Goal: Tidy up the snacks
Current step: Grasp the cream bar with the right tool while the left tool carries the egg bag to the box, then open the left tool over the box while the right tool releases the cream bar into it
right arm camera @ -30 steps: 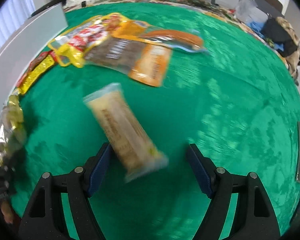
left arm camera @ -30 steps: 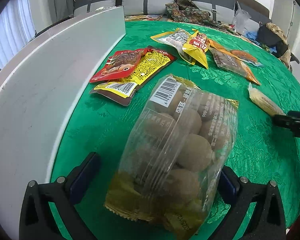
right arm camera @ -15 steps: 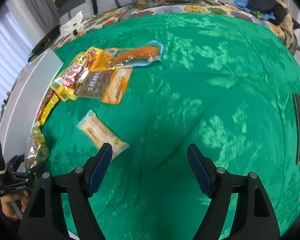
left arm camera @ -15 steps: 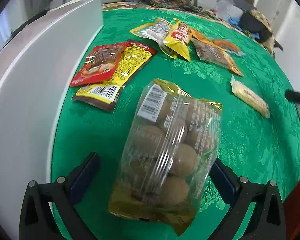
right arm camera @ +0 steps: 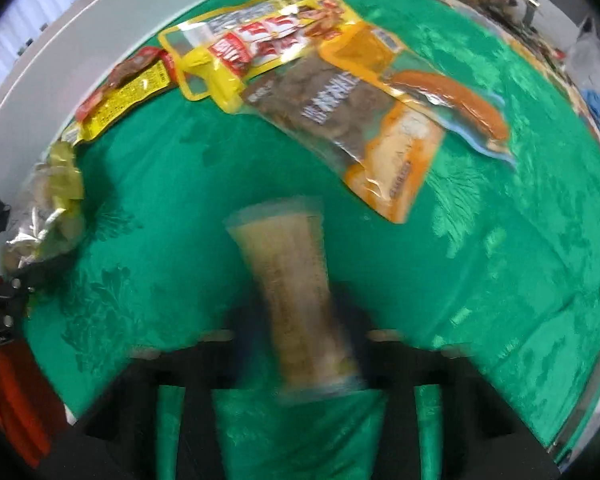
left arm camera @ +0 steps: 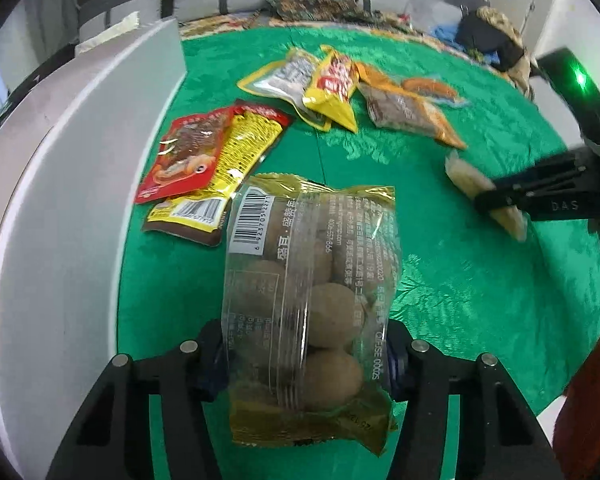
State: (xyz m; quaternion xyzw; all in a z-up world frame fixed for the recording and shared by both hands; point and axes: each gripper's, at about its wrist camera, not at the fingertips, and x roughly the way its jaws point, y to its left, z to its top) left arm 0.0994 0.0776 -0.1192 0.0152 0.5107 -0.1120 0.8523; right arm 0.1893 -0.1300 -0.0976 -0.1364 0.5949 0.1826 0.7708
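Between the fingers of the left gripper (left arm camera: pixel 306 360) lies a clear plastic bag of round brown snacks (left arm camera: pixel 312 300), its long axis running straight away from the hand along the pointing line; the fingers are closing, and both dark blue pads already meet the bag's lower sides. To the robot's right, the right gripper (right arm camera: pixel 300 344) has shut its fingers on a slim pale bar in a clear wrapper (right arm camera: pixel 296 296), which also runs lengthways out from the fingers, tilted slightly leftward in the blurred right wrist view. Each hand is therefore nearest its own packet, and the two are well apart on the worktop (left arm camera: pixel 480 280), which wears a glossy green cloth with a woven leaf pattern. The bag is crinkly film with gold foil ends, a white barcode label and a ribbed clear tray inside holding smooth egg-shaped pieces. Farther off lie flat foil pouches: a red and yellow pair (left arm camera: pixel 216 160) overlapping near a tall white panel (left arm camera: pixel 60 200) at the left edge, and a loose cluster of yellow, silver and orange packets (left arm camera: pixel 340 92) touching one another beyond. An orange sleeve (left arm camera: pixel 596 400) shows at the right rim.
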